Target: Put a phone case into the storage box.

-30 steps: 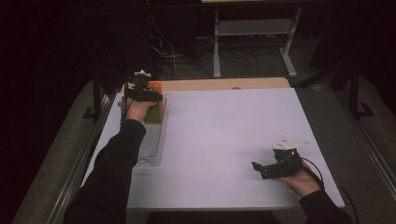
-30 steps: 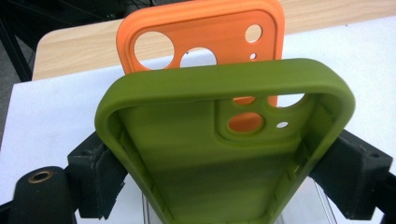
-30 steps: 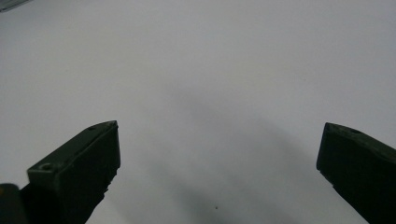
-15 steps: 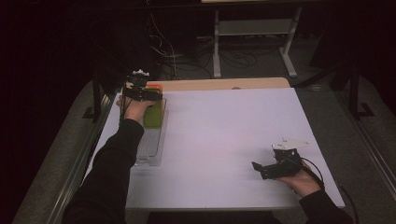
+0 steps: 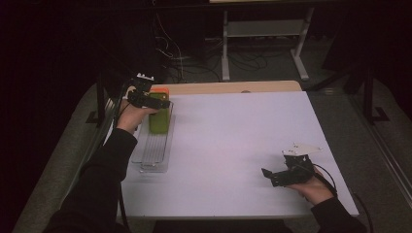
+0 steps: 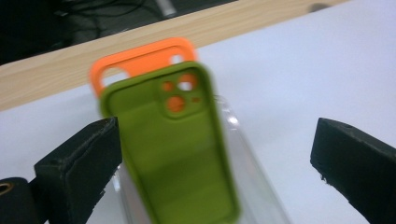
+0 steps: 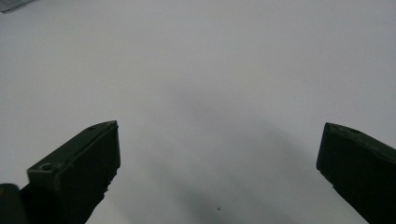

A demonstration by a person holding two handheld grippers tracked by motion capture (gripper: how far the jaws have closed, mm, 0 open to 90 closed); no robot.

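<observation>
The green phone case point(image 6: 175, 154) looks like matt, soft plastic, perhaps silicone; the orange case point(image 6: 140, 58) at its 12 o'clock too. The tray point(image 5: 154, 145) is clear glossy plastic. The counter point(image 5: 233, 141) is smooth matt white, with a wooden edge.

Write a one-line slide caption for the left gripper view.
Left gripper, jaws just opened wide, faces a green phone case standing in a clear rack, an orange case behind it.

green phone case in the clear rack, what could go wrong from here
1. The green phone case leans against the orange case in the clear rack; it may slip or tip over.
2. The left tool has just been opening and its jaws stand wide on either side of the green case; pulling away, a jaw could clip it and knock both cases over.
3. The rack sits near the table's left edge, so a bump might push it off.
</observation>
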